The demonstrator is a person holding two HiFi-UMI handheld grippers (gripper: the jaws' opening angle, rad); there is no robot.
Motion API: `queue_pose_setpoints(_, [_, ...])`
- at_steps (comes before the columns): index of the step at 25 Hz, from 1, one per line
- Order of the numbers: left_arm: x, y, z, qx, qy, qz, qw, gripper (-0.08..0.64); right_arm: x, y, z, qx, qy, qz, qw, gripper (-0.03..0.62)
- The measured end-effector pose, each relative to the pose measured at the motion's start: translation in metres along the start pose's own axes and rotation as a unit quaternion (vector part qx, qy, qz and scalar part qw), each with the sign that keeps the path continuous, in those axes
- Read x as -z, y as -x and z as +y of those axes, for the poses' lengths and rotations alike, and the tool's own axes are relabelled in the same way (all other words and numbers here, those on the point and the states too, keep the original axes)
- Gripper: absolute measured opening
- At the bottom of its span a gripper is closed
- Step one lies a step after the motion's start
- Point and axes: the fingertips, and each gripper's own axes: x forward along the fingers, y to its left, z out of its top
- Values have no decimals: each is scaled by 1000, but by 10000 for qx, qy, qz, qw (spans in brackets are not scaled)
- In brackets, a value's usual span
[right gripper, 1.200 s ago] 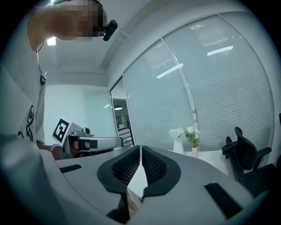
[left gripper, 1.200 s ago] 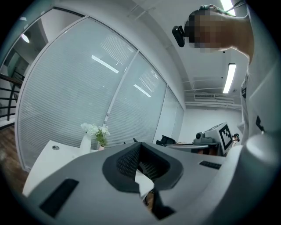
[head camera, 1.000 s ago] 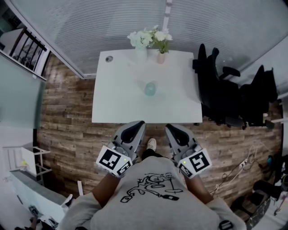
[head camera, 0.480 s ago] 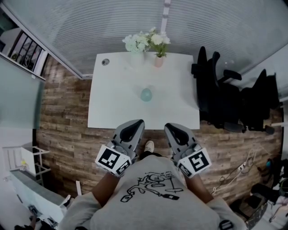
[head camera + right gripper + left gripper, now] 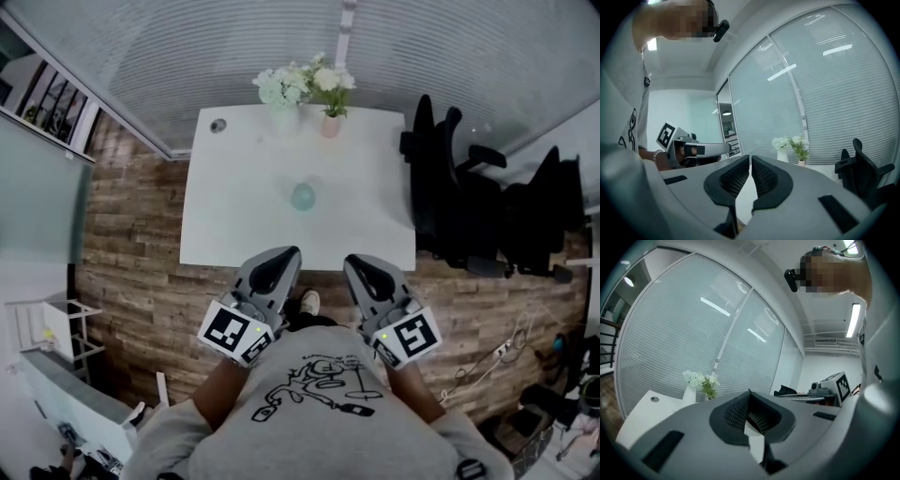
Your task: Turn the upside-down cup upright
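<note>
The left gripper [image 5: 284,257] and the right gripper [image 5: 360,264] are held side by side in front of the person's shirt [image 5: 323,412], both pointing roughly level toward the table [image 5: 234,211]. The tips of both hang over the floor [image 5: 131,281], just short of the table's near edge.

In each gripper view the jaws are pressed together, ribbed pad against ribbed pad, with nothing between them.

The cup [image 5: 302,196] stands on the table ahead of both grippers, about on the line that runs between them and well apart from both. It is a small teal shape. It is too small in the head view to tell which way up it stands.

Farther ahead, beyond the cup, a white vase [image 5: 284,114] and a pink pot [image 5: 330,126] with flowers stand at the table's far edge, before the blinds [image 5: 281,47]. A round grommet [image 5: 217,125] sits ahead and to the left of the left gripper, in the far corner. Black chairs [image 5: 450,197] stand ahead and to the right of the right gripper, beside the table. A shoe [image 5: 307,302] shows below, between the two grippers.
</note>
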Motion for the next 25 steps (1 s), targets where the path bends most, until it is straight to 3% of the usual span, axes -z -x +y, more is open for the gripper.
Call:
queue_pose_setpoints(12, [2,-9,2,165,-18,61,9998,3,-2,-5,-5,156,57,-27,9999,40])
queue_pose_setpoints(25, [-13,-39,40,374,-102,57,9992,3,-18,-50,-27,250,186,-24,9995,40])
